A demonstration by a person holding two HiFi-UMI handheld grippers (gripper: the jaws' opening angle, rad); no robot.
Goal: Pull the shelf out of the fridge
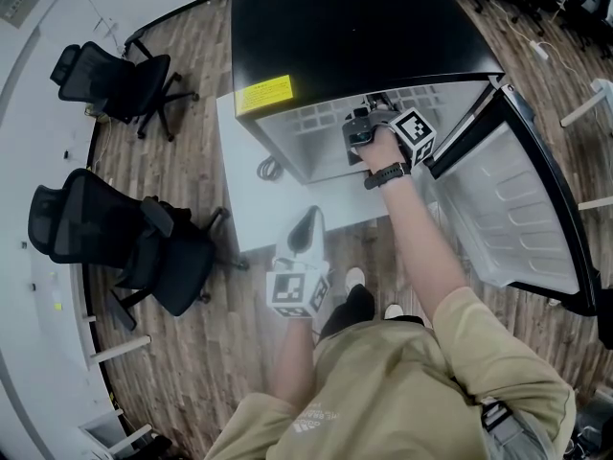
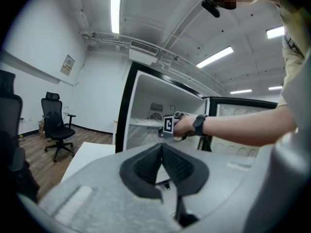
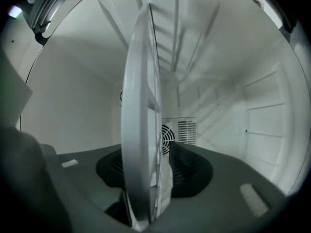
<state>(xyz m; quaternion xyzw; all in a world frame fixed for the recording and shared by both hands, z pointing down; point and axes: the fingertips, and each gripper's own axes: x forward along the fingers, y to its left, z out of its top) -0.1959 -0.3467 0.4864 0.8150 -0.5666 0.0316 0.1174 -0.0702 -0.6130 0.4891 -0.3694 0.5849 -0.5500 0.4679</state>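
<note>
A black mini fridge [image 1: 354,27] stands open, its door [image 1: 517,209] swung out to the right. Inside it lies the white grid shelf [image 1: 306,127]. My right gripper [image 1: 362,130] reaches into the fridge mouth. In the right gripper view the shelf [image 3: 141,106] runs edge-on between the jaws, and my right gripper [image 3: 155,164] is shut on its front rim. My left gripper [image 1: 305,233] hangs back over the white table, its tips together and nothing in them. The left gripper view shows my left gripper [image 2: 162,147] pointing at the fridge [image 2: 127,110] and the right gripper [image 2: 170,125].
The fridge sits on a low white table [image 1: 251,214] with a coiled cable [image 1: 268,169] on it. Two black office chairs [image 1: 115,80] [image 1: 124,247] stand to the left on the wood floor. A fan grille [image 3: 167,137] shows on the fridge's back wall.
</note>
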